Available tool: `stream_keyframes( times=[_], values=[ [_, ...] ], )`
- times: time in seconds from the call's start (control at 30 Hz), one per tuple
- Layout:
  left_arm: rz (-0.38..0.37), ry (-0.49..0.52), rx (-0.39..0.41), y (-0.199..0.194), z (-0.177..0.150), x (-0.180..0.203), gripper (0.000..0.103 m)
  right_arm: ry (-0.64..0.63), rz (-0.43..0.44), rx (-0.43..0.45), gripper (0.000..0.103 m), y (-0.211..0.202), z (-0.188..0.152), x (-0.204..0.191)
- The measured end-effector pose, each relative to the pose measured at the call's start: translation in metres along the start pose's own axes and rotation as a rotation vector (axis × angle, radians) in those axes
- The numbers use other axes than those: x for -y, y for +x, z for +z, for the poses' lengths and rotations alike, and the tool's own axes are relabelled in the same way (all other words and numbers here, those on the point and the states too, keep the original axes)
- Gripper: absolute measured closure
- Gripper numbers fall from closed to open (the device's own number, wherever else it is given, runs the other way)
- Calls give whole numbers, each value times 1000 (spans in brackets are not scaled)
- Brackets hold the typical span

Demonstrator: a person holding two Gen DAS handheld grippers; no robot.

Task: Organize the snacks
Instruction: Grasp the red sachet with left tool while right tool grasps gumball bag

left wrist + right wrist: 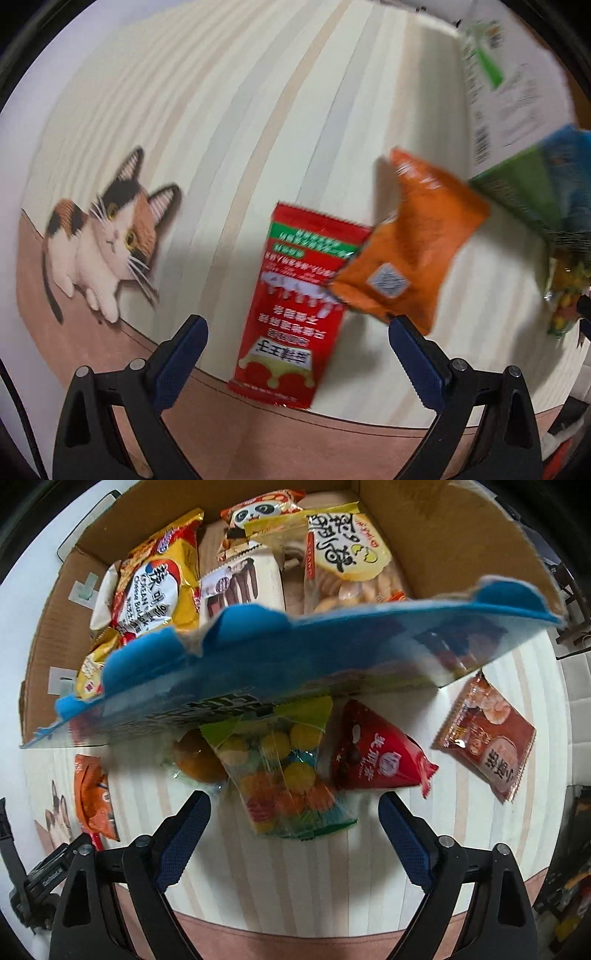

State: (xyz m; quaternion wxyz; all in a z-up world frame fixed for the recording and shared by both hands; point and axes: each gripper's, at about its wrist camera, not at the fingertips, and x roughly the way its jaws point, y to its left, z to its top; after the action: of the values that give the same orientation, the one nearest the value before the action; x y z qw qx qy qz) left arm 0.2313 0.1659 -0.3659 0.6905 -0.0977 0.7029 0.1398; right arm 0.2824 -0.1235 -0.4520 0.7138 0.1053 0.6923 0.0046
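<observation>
In the left wrist view my left gripper (297, 360) is open and empty, just above a flat red snack packet (295, 302) on the striped tablecloth. An orange packet (410, 240) lies partly over its right side. In the right wrist view my right gripper (293, 834) is open and empty, with a clear bag of coloured candies (286, 775) lying between and just beyond its fingers. A red triangular packet (376, 753) and a brown-red packet (487, 738) lie to the right. The cardboard box (461, 542) behind holds several snack bags.
The box's blue front flap (295, 653) hangs over the candy bag's far end. The orange packet shows at the left in the right wrist view (92, 797). A cat picture (103, 236) is printed on the cloth. The table's front edge is near.
</observation>
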Motion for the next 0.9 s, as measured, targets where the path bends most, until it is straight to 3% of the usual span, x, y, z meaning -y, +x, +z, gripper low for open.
stream_keyframes(
  times=[0.1, 0.27, 0.37, 0.43, 0.47, 0.67, 0.9],
  values=[
    [-4, 8, -32, 14, 0, -6, 3, -7, -14, -8, 17, 9, 2, -4],
    [-45, 26, -30, 20, -3, -10, 11, -13, -47, -37, 36, 24, 1, -7],
    [-60, 68, -6, 13, -9, -4, 31, -21, -62, -23, 41, 25, -2, -9],
    [-60, 89, -2, 8, -9, 0, 50, -26, -63, -23, 44, 25, -3, -10],
    [-56, 98, -1, 7, -11, 5, 52, -29, -63, -25, 44, 25, -4, -10],
    [-51, 100, -24, 6, -28, 10, 53, -37, -53, -79, 45, 24, -27, -1],
    [-61, 126, -85, 7, -94, 21, 53, -47, -13, -203, 45, 29, -86, 14]
  ],
)
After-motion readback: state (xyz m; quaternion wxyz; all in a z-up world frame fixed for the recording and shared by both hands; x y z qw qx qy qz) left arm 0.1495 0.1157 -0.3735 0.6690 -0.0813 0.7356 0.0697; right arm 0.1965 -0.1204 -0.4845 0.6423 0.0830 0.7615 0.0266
